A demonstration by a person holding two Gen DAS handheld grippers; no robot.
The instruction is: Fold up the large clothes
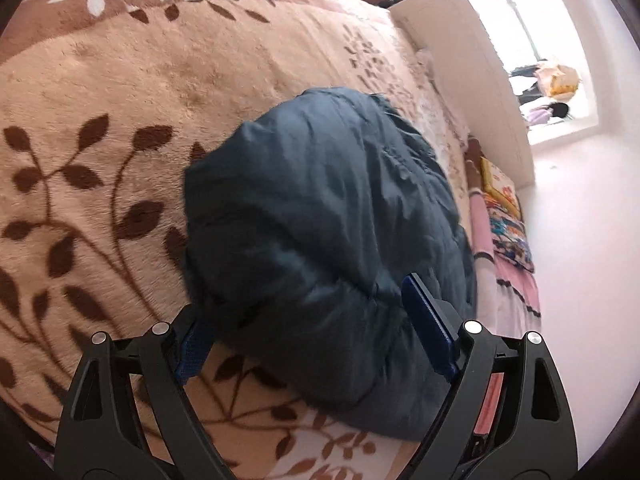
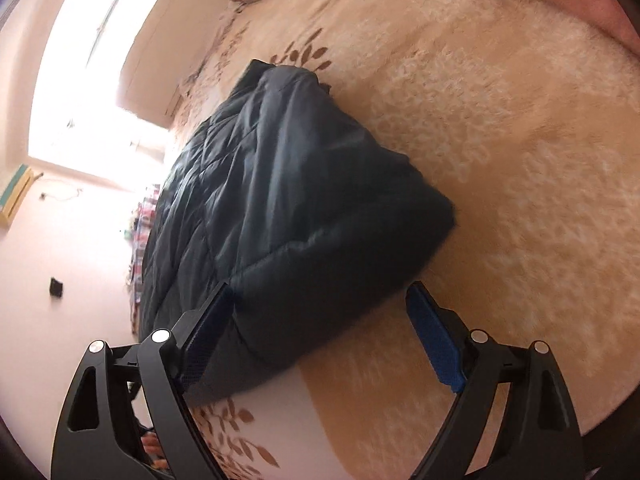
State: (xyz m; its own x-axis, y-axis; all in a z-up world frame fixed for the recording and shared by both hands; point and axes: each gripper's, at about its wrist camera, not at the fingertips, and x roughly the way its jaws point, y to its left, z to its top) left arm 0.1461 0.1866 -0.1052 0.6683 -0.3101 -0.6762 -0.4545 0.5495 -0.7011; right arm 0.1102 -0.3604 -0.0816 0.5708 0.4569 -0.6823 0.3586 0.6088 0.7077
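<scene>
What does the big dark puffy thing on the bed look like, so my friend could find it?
Look at the wide fuzzy beige blanket with brown leaf prints covering the bed. In its middle lies the folded jacket, a thick bundle. It is the only dark blue-grey, smooth, quilted thing there, unlike the pink and colourful bedding at the edge.

The jacket (image 1: pixel 320 216) is dark navy with a faint quilted stitch pattern, clearest in the right wrist view (image 2: pixel 280 200). It lies on a tan plush blanket (image 1: pixel 120 92) printed with dark brown leaf sprigs near the left, and a far band of darker brown with white leaves. Each gripper, left (image 1: pixel 316 332) and right (image 2: pixel 320 332), has black arms and blue pads. At the right, a pillow (image 1: pixel 506 216) looks yellow, blue and orange, though blurred.
</scene>
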